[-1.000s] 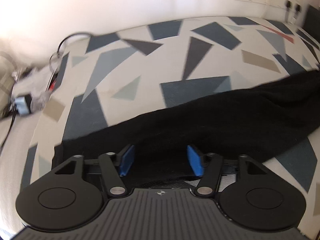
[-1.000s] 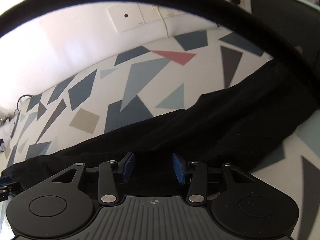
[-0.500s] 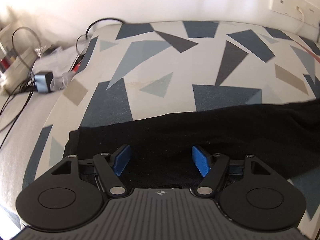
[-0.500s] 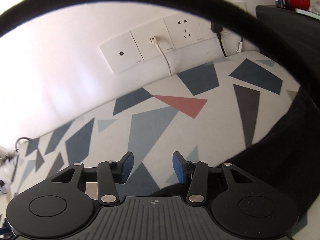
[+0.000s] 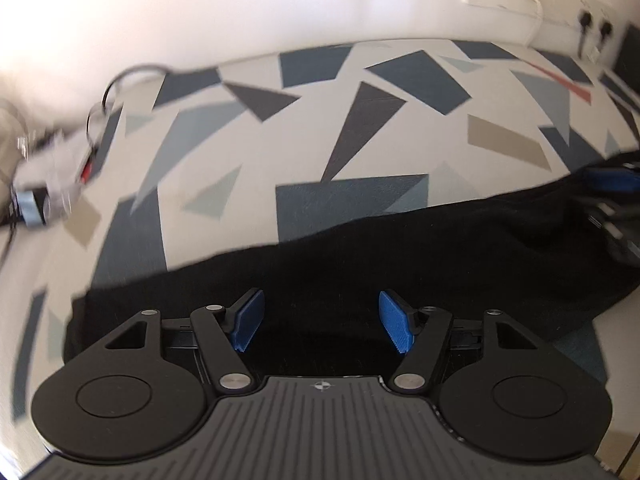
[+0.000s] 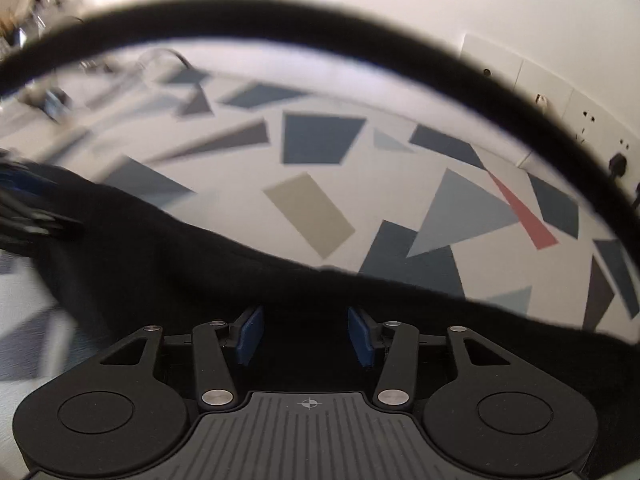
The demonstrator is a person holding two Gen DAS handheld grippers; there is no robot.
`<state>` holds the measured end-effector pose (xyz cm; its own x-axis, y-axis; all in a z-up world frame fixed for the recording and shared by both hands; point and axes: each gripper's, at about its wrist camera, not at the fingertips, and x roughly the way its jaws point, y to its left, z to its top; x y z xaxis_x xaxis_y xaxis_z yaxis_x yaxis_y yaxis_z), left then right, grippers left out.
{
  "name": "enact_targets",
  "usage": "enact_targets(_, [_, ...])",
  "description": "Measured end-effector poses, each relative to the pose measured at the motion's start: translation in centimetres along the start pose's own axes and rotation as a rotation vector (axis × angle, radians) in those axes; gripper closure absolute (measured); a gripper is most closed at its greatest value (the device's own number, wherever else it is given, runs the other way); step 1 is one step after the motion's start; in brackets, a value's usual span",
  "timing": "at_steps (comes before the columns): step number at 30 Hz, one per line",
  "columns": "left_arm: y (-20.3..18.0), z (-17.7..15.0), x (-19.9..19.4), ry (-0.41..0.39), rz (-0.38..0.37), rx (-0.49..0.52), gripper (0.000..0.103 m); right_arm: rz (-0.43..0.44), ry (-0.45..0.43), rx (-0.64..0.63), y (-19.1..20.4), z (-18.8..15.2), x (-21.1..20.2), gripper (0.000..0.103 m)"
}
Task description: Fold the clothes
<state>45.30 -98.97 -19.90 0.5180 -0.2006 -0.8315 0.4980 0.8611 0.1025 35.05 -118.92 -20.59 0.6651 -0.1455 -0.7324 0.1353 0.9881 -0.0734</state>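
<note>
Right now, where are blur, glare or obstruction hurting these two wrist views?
Left wrist view: motion blur smears the cable clutter at left; the wall is blown out white; the black garment shows no texture. Right wrist view: a dark out-of-focus band arcs across the top; the left edge is streaked.

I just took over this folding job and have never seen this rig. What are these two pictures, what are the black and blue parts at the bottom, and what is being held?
No robot arm here: a person holds a two-finger gripper in each hand, each with a fisheye camera looking along its fingers. One view shows the left gripper, the other the right gripper; the blue parts are finger pads. Both stand open over a black garment lying on a patterned sheet. Nothing is visibly gripped. A black band arcs across the right view; what it is, I cannot tell.
</note>
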Motion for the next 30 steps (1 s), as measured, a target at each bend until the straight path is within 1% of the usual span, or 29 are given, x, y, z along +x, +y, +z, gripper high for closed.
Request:
enact_targets(2, [0.0, -0.3, 0.0, -0.008, 0.005, -0.007, 0.036, -0.01, -0.012, 0.085, -0.4, 1.6, 1.9, 0.06])
enact_targets(4, [-0.2, -0.7, -0.1, -0.027, 0.024, 0.025, 0.031, -0.03, -0.044, 0.207, -1.4, 2.9, 3.4, 0.06])
enact_targets(6, [-0.2, -0.8, 0.0, -0.043, 0.042, 0.052, 0.023, -0.062, -0.072, 0.32, -2.8, 3.3, 3.6, 0.06])
enact_targets(7, [0.0, -0.9, 0.0, -0.042, 0.044, 0.046, 0.022, -0.076, -0.085, 0.38, -3.6, 3.3, 3.3, 0.058])
enact_targets(8, [0.3, -1.0, 0.1, -0.041, 0.04, 0.029, 0.019, -0.081, -0.105, 0.442, -4.3, 2.8, 2.4, 0.055])
enact_targets(9, [0.7, -1.0, 0.2, -0.038, 0.038, 0.003, 0.014, -0.085, -0.133, 0.488, -5.0, 2.0, 1.1, 0.048])
enact_targets(10, [1.1, -1.1, 0.4, -0.034, 0.036, -0.025, 0.012, -0.088, -0.162, 0.532, -5.8, 1.1, -0.2, 0.046])
enact_targets(12, [1.4, -1.1, 0.5, -0.03, 0.043, -0.059, 0.006, -0.136, -0.22, 0.582, -7.3, -1.6, -3.9, 0.046])
enact_targets(14, [1.3, -1.1, 0.6, -0.029, 0.062, -0.072, 0.003, -0.226, -0.253, 0.639, -8.5, -4.8, -7.4, 0.046])
enact_targets(15, [1.3, -1.0, 0.7, -0.028, 0.072, -0.078, 0.001, -0.272, -0.256, 0.671, -9.1, -6.4, -8.9, 0.047])
enact_targets(17, [1.2, -1.0, 0.8, -0.026, 0.091, -0.091, 0.0, -0.363, -0.235, 0.697, -9.6, -9.4, -11.5, 0.047])
enact_targets(18, [1.1, -1.0, 0.8, -0.025, 0.101, -0.097, 0.0, -0.4, -0.21, 0.686, -9.7, -10.6, -12.1, 0.047])
enact_targets(20, [1.0, -0.8, 0.9, -0.022, 0.108, -0.098, 0.0, -0.457, -0.126, 0.633, -9.9, -12.4, -11.9, 0.047])
enact_targets(22, [0.9, -0.6, 1.0, -0.02, 0.115, -0.092, 0.0, -0.488, -0.049, 0.583, -9.8, -13.2, -11.1, 0.049])
enact_targets(25, [0.8, -0.4, 1.1, -0.017, 0.124, -0.08, 0.0, -0.5, -0.028, 0.547, -9.4, -13.2, -9.9, 0.05])
enact_targets(30, [0.6, -0.3, 1.1, -0.014, 0.13, -0.072, 0.0, -0.481, -0.107, 0.536, -8.8, -11.8, -9.6, 0.049])
